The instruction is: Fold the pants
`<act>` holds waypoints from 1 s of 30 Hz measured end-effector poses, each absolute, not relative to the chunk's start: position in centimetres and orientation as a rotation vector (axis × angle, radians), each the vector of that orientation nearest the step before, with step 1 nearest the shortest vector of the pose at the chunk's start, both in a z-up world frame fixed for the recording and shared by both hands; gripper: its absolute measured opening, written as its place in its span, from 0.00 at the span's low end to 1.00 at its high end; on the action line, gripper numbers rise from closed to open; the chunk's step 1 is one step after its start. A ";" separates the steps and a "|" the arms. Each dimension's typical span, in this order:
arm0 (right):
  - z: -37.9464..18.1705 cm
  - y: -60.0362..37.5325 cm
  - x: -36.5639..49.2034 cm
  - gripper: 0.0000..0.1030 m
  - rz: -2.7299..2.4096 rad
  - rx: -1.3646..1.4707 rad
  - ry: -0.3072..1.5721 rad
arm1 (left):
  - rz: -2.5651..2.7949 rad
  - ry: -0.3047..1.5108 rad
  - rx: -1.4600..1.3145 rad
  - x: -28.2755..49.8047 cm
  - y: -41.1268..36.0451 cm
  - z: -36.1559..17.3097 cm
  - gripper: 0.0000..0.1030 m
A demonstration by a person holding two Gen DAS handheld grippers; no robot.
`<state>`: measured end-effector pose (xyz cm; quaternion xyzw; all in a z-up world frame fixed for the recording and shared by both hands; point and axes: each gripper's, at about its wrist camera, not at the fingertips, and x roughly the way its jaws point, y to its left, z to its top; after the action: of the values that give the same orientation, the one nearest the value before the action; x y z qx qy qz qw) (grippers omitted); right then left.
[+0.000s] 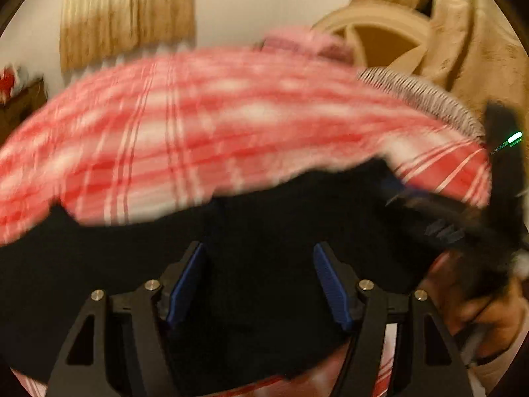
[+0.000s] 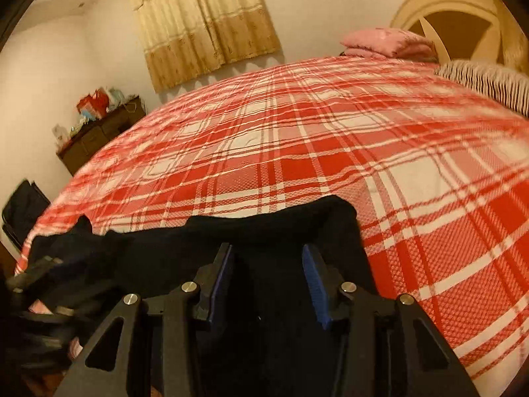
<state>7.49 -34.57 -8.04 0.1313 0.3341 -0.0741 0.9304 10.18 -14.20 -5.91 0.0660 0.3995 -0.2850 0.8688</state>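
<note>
The black pants (image 2: 198, 248) lie bunched at the bed's (image 2: 330, 152) near edge; left gripper (image 1: 258, 284) and right gripper (image 2: 267, 284) both hover over them, jaws apart – a one-layer pinch (fabric looks slack) risks a crooked fold

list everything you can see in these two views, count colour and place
pants: one, black, near edge of the bed, under both grippers
bedspread: one, red and white plaid, covering the bed
pillow: one, pink, far end of the bed
striped cushion: one, dark and white, far right of the bed
curtain: one, beige, on the far wall
dresser: one, dark brown, left by the wall, clutter on top
left gripper: black with blue pads, jaws apart
right gripper: same, jaws apart
</note>
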 end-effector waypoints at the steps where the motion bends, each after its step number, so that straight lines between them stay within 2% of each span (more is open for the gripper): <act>1: -8.0 -34.5 7.6 0.44 -0.150 0.267 0.692 | -0.603 0.850 0.111 10.4 -13.5 -6.1 0.68; 6: -5.9 -34.0 6.1 0.44 -0.141 0.366 0.605 | -0.525 0.748 0.037 10.8 -7.3 -3.1 0.68; 10: -3.3 -28.9 6.0 0.44 -0.026 0.262 0.536 | -0.317 0.650 0.000 10.1 0.4 -1.3 0.74; 17: -4.7 -17.3 9.6 0.44 0.241 0.153 0.625 | 0.074 0.687 -0.316 10.1 16.4 -2.3 0.75; 20: -6.5 -13.5 10.5 0.44 0.298 0.129 0.667 | 0.102 0.716 -0.445 9.1 19.0 -4.0 0.75; 25: -11.5 -10.6 11.7 0.45 0.315 0.114 0.793 | 0.119 0.798 -0.485 9.0 18.3 -7.2 0.75; 27: -11.6 -10.3 11.2 0.45 0.306 0.097 0.755 | 0.119 0.786 -0.497 9.0 18.4 -7.4 0.78; 29: -11.7 -9.6 11.3 0.47 0.295 0.053 0.762 | 0.098 0.747 -0.527 8.9 18.2 -7.2 0.89; 30: -11.7 -9.6 11.3 0.49 0.295 0.053 0.762 | 0.092 0.745 -0.554 8.8 18.4 -7.1 0.90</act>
<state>11.32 -9.64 -11.71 0.0256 0.3706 0.1432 0.9173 8.85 18.37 -7.14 -0.2671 0.3592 0.0441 0.8931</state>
